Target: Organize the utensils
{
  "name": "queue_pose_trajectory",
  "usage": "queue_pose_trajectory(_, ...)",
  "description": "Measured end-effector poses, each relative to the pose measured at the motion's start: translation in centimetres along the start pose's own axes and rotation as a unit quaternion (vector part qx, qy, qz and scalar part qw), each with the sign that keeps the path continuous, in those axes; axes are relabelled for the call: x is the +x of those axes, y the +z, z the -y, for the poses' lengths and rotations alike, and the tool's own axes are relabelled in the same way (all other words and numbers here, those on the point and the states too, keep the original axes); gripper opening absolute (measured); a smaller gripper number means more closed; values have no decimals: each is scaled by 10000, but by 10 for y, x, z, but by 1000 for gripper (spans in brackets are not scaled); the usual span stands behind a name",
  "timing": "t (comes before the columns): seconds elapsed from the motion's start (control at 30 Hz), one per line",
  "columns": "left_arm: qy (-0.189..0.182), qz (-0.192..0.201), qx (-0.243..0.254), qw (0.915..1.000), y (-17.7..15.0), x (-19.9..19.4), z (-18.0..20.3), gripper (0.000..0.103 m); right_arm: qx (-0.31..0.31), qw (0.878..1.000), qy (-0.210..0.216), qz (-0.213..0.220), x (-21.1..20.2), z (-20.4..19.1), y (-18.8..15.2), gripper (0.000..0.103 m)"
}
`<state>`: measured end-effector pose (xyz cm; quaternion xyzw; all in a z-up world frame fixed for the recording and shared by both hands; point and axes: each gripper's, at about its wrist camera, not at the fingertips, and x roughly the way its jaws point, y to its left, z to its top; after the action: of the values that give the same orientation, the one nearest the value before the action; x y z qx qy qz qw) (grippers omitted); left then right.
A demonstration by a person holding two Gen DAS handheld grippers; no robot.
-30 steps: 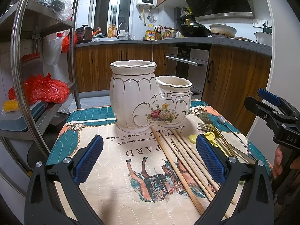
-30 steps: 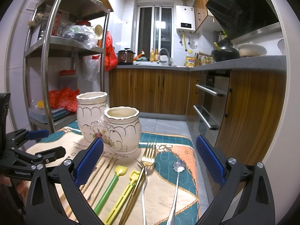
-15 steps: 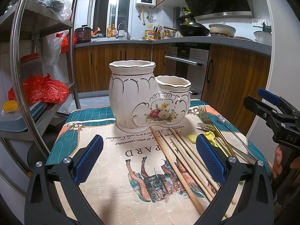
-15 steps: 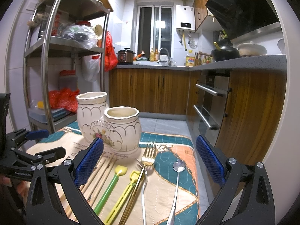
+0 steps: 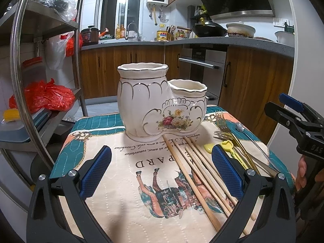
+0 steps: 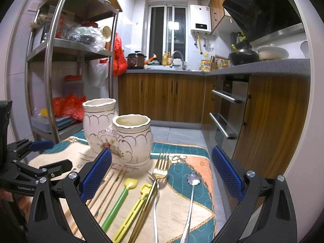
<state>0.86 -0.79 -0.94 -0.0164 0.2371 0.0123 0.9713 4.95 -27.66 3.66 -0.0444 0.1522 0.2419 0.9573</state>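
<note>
A white two-pot ceramic utensil holder [image 5: 160, 103] with gold trim and a flower print stands at the back of the patterned table mat [image 5: 121, 170]; it also shows in the right wrist view [image 6: 121, 133]. Several wooden chopsticks [image 5: 200, 174] lie in front of it. To their right lie a green-handled utensil [image 6: 116, 206], a yellow one [image 6: 133, 208], gold forks [image 6: 160, 170] and a silver flower-end spoon [image 6: 191, 194]. My left gripper [image 5: 161, 174] is open and empty above the mat. My right gripper [image 6: 161, 174] is open and empty above the forks.
A steel shelf rack [image 5: 24, 81] with red bags stands left of the table. Wooden kitchen cabinets and an oven [image 6: 226, 117] stand behind and to the right. The mat's right edge [image 6: 212, 192] drops to the floor.
</note>
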Motion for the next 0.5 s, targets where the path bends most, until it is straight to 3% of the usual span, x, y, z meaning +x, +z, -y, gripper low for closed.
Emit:
queue_pose_trajectory(0.2,-28,-43,328,9994,11,1,6,98,76,9992,157,-355,11,6,1,98)
queue_pose_trajectory(0.33,-233,-572,613,9962,24,15,10,98,70,9980,124,-620,23,20,3,98)
queue_pose_trajectory(0.5,-373,-1048,639,9917,31,27,8,97,322,9899,219,-1366,60,47,7,98)
